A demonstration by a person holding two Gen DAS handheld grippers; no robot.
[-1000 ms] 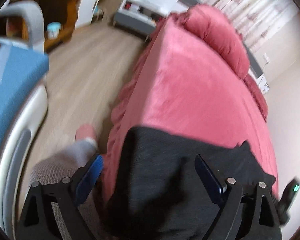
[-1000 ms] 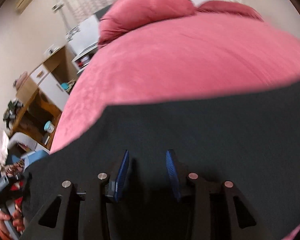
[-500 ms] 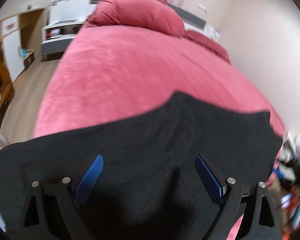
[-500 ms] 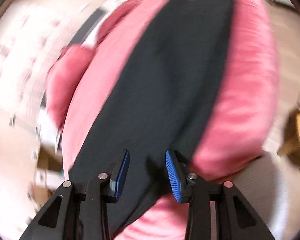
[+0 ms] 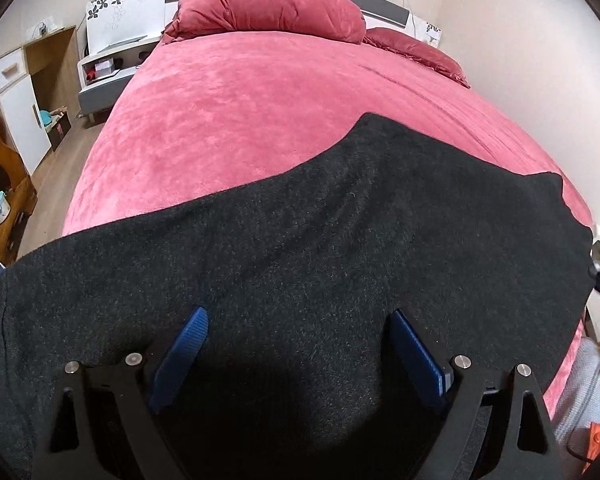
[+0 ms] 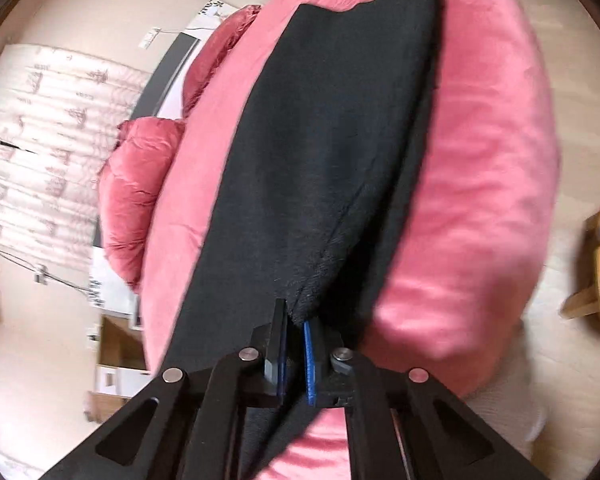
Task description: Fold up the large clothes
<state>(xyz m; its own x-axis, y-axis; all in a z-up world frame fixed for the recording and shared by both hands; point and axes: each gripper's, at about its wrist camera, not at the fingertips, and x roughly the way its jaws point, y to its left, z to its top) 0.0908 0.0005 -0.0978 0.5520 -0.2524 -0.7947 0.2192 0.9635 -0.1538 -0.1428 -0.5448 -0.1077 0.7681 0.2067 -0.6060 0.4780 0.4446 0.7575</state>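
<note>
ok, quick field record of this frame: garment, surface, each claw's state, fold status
garment: black garment, spread across the near end of the bed
surface: pink bedspread; pink pillows at the head
left claw: left claw open above the garment, nothing between its fingers
right claw: right claw shut on the garment's edge
fold status: in the right wrist view, the pinched edge shows a second layer beneath; how far folding has got cannot be told

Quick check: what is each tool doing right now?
Left tool: open, holding nothing.
Right tool: closed on an edge of the black garment.
</note>
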